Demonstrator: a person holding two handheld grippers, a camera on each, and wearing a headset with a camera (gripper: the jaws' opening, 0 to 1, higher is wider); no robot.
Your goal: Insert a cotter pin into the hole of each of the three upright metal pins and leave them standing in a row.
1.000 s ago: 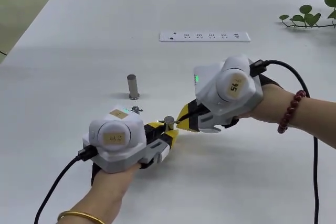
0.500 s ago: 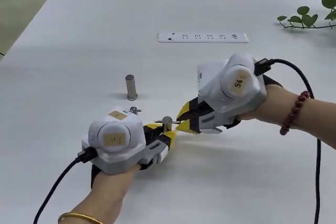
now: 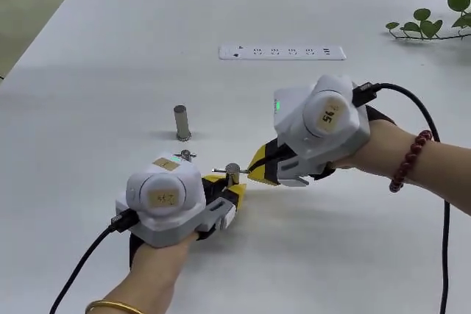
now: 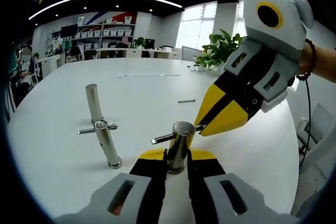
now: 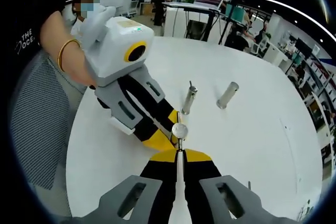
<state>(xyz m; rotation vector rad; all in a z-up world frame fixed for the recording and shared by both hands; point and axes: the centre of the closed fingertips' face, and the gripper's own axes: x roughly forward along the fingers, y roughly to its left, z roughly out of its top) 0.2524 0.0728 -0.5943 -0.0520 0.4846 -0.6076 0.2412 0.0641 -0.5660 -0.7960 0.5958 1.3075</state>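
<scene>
Here, 1 upright metal pin (image 4: 179, 135) is clamped near its base by the left gripper (image 4: 177, 157) on the table (image 3: 88, 71) — its cotter pin (image 4: 161, 139) (already through the hole) is pinched tight by the right gripper (image 5: 179, 155).

Rear pin (image 3: 182, 122) on table (image 3: 147, 34), power strip (image 3: 282, 52) behind it, plant (image 3: 434, 16) far right
</scene>
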